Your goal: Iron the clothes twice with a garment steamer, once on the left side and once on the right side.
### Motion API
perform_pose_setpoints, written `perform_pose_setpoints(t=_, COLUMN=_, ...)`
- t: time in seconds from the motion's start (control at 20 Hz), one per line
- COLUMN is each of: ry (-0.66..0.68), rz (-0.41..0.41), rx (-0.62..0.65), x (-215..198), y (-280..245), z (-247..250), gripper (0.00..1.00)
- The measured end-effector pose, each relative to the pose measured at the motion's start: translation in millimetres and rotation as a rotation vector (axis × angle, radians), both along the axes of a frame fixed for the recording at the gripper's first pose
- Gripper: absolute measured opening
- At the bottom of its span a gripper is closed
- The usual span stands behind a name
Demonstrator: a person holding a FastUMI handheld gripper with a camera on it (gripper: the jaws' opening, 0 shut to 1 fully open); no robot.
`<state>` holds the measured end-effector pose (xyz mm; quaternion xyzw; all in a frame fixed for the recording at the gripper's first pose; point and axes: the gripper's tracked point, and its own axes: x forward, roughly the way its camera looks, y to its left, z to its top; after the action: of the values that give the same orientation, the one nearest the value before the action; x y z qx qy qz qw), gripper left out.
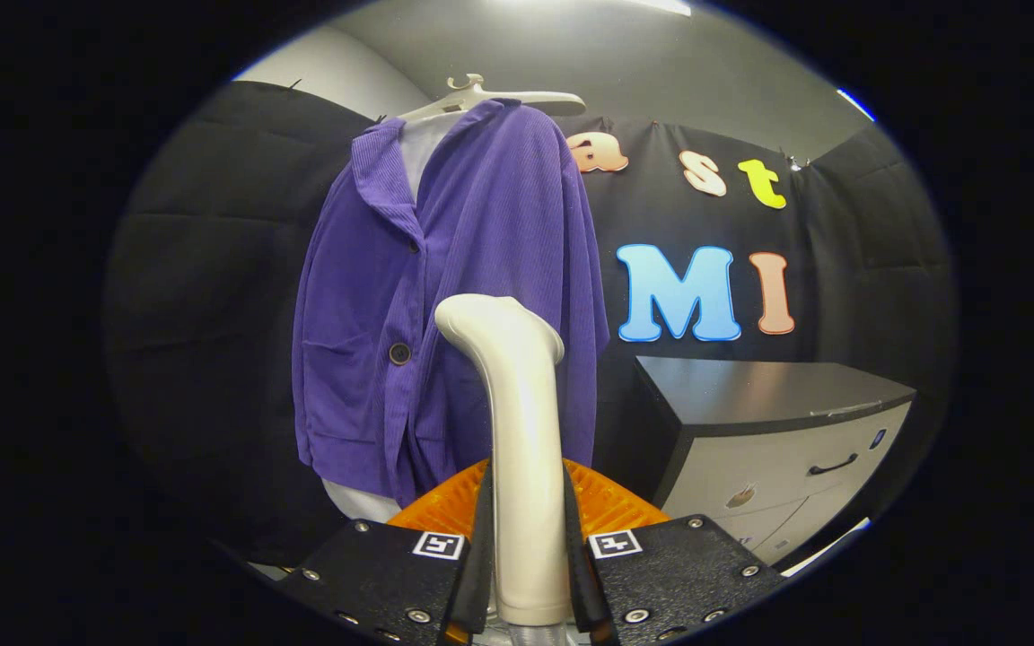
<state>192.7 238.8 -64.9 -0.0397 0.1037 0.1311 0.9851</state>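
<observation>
A purple ribbed cardigan [472, 296] with dark buttons hangs on a white hanger [499, 97] in front of the black booth wall, over a white inner garment. My gripper [528, 516] is shut on the white garment steamer [521, 431], both fingers pressing on its upright handle. The steamer's curved head rises just ahead of the fingers and points toward the cardigan's lower middle, near the button placket. I cannot tell whether the head touches the cloth.
A cabinet [777, 431] with a dark top and pale drawers stands to the right of the cardigan, beyond the fingers. A pale wall and ceiling show above the black cloth.
</observation>
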Motion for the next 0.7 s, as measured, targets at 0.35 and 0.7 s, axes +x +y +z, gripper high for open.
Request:
perform_pose_setpoints(t=0.35, ry=0.076, rz=0.003, rx=-0.024, x=-21, y=-3, z=-51, gripper=0.36)
perform_pose_setpoints(t=0.7, ry=0.121, rz=0.008, rx=-0.055, x=-37, y=-4, z=-86, gripper=0.36)
